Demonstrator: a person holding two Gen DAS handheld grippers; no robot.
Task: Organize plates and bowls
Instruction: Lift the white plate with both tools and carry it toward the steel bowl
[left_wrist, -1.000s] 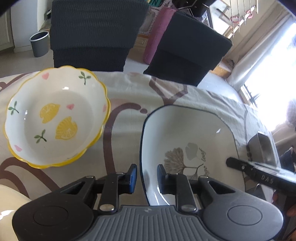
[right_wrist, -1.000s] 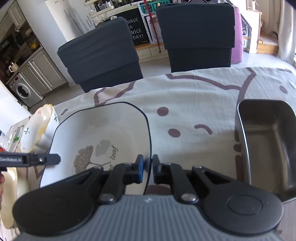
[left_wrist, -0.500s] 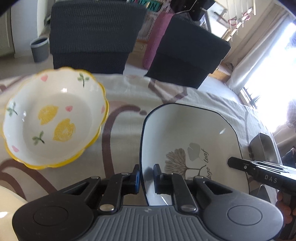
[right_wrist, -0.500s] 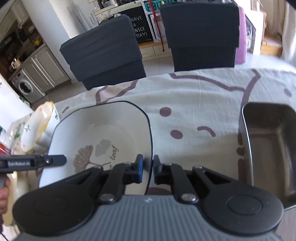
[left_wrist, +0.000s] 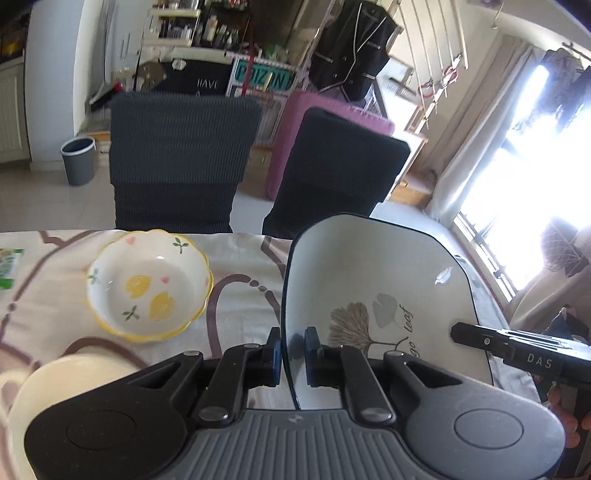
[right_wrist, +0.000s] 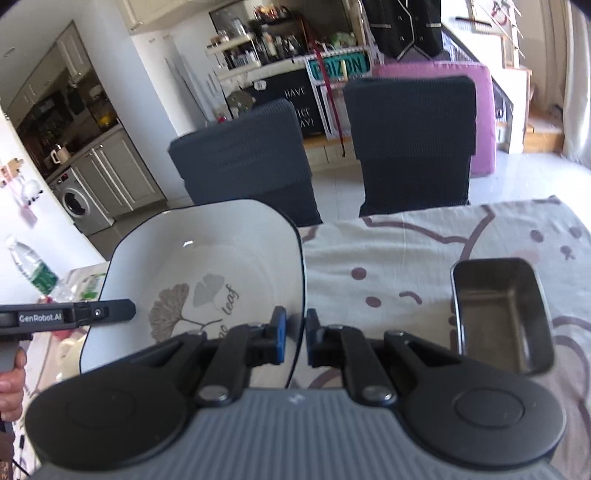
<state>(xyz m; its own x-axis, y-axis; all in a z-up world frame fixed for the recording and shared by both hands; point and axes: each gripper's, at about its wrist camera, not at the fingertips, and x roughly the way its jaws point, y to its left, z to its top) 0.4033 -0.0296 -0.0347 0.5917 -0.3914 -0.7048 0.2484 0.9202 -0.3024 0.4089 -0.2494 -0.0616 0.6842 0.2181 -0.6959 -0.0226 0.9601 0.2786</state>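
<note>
While clamped on opposite rims of square plate (left_wrist: 380, 295) | left hand-held gripper (left_wrist: 291, 354), right hand-held gripper (right_wrist: 294, 339) | keep level, lift together, clear lemon bowl (left_wrist: 147, 284).

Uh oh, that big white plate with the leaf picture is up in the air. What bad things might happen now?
1. The square plate is held only by thin rim pinches, the left gripper on one edge, the right gripper on the other. If either slips, it could tilt and fall.
2. The lemon bowl and metal tin sit on the tablecloth on either side, so a drop or low swing might hit and chip them.
</note>
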